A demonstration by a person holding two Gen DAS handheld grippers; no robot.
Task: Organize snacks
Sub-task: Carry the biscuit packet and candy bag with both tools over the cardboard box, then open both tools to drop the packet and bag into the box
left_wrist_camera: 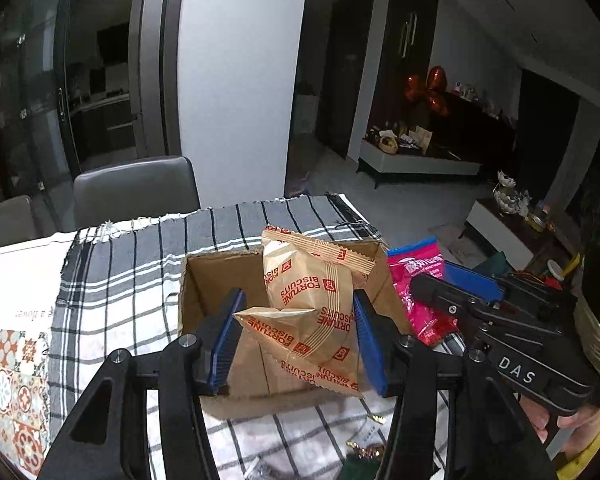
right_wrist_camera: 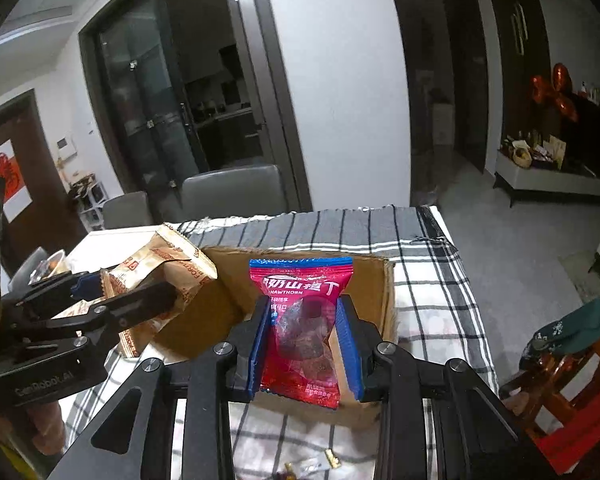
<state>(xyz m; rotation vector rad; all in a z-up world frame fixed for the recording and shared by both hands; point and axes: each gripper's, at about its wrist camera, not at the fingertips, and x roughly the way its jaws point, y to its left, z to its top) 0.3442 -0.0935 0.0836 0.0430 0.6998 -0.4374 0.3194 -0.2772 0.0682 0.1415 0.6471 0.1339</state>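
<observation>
I hold the biscuit packets [left_wrist_camera: 312,312] in my left jaws [left_wrist_camera: 298,344] and the pink hawthorn bag [right_wrist_camera: 302,328] in my right jaws [right_wrist_camera: 304,344], both clamped shut, above the open cardboard box [right_wrist_camera: 376,292] on the checked tabletop [right_wrist_camera: 432,280]. The crinkly, puffed packets could slip or catch the box rim and land outside.

Open box at the desk's middle, both packets hanging over it

The cardboard box [left_wrist_camera: 220,280] stands open-topped with its left half bare; the biscuit packet [left_wrist_camera: 308,304] and pink hawthorn packet [right_wrist_camera: 304,320] crowd its mouth side by side. The checked cloth [left_wrist_camera: 120,272] toward the desk's far edge lies free; small wrappers [right_wrist_camera: 328,460] litter the near edge, and grey chairs [left_wrist_camera: 140,188] stand behind the far edge.
</observation>
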